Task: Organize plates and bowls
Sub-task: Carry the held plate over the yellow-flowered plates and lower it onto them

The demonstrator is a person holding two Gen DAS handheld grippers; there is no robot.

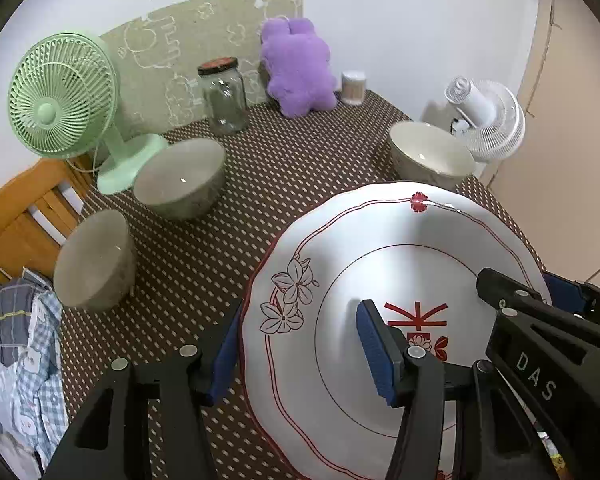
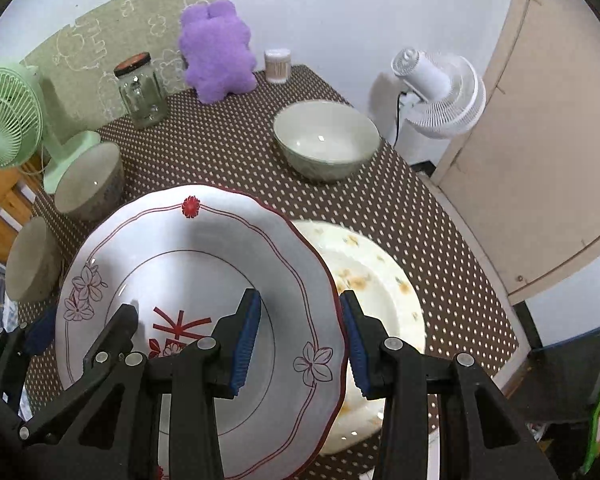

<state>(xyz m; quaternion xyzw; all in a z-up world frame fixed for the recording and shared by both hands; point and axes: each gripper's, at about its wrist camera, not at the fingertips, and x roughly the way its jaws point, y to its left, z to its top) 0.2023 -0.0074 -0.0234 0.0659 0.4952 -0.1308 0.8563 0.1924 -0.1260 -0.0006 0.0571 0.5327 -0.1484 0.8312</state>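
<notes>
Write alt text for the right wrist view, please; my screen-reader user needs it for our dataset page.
Two grippers, the right gripper and the left gripper, clamp opposite rims of a white red-trimmed plate above a dotted brown table. A yellow-flowered plate lies partly beneath it; three bowls, two fans, a jar and a purple plush stand behind.

Large plate held over the table, partly above a second plate to its right; two bowls at left, one bowl behind.
</notes>
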